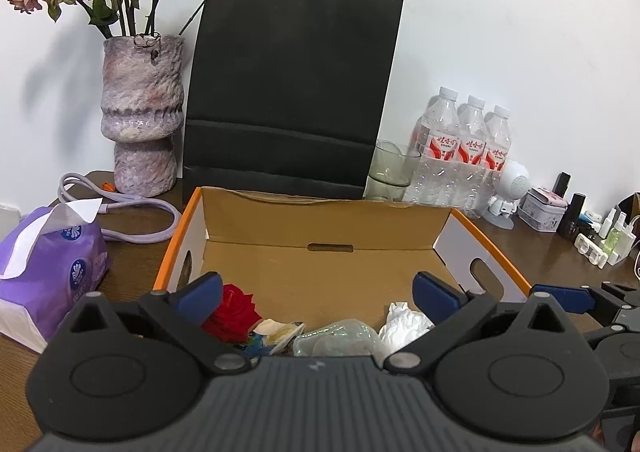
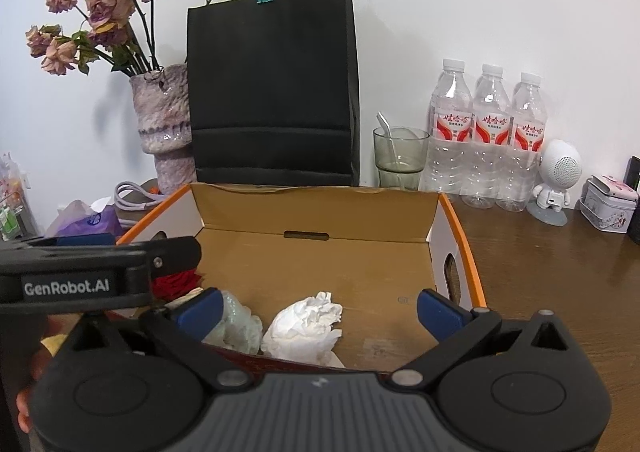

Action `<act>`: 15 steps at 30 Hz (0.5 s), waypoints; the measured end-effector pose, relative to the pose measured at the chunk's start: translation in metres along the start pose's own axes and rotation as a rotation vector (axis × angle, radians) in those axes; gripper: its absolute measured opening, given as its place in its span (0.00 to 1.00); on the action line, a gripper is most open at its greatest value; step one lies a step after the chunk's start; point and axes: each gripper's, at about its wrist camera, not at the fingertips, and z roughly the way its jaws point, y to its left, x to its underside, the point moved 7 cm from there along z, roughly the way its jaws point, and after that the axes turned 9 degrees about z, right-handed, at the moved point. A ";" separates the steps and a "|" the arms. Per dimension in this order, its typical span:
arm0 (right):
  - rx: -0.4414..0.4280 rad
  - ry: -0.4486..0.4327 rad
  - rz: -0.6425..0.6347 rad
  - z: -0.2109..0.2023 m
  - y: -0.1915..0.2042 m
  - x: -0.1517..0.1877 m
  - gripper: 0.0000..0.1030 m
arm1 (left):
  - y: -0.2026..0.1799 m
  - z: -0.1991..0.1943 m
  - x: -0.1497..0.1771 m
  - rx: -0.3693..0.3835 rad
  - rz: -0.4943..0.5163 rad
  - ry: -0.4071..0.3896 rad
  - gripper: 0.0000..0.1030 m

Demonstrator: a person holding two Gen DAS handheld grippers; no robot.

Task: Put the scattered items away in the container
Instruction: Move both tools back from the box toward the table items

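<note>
left wrist: your left gripper (image 1: 318,298) is spread wide, holding nothing, over the cardboard box (image 1: 320,224). red rose (image 1: 232,312), plastic wrap (image 1: 340,338), crumpled tissue (image 1: 404,326) lie inside.
right wrist: right gripper (image 2: 320,308) also wide, empty, above the tissue.

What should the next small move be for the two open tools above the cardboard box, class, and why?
Probably lift both away from the box. The left tool and right tool stand open and empty, and the red flower, crumpled tissue and clear plastic wrap already lie inside.
</note>
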 end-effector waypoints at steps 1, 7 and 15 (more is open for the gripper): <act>0.000 0.000 -0.002 0.000 0.000 0.000 1.00 | -0.001 0.000 0.000 0.001 0.001 0.001 1.00; -0.005 0.000 -0.009 -0.001 0.002 0.000 1.00 | -0.001 0.000 0.001 0.003 0.003 0.001 1.00; -0.003 0.001 -0.009 -0.001 0.002 0.001 1.00 | -0.002 -0.001 0.001 0.003 0.004 0.002 1.00</act>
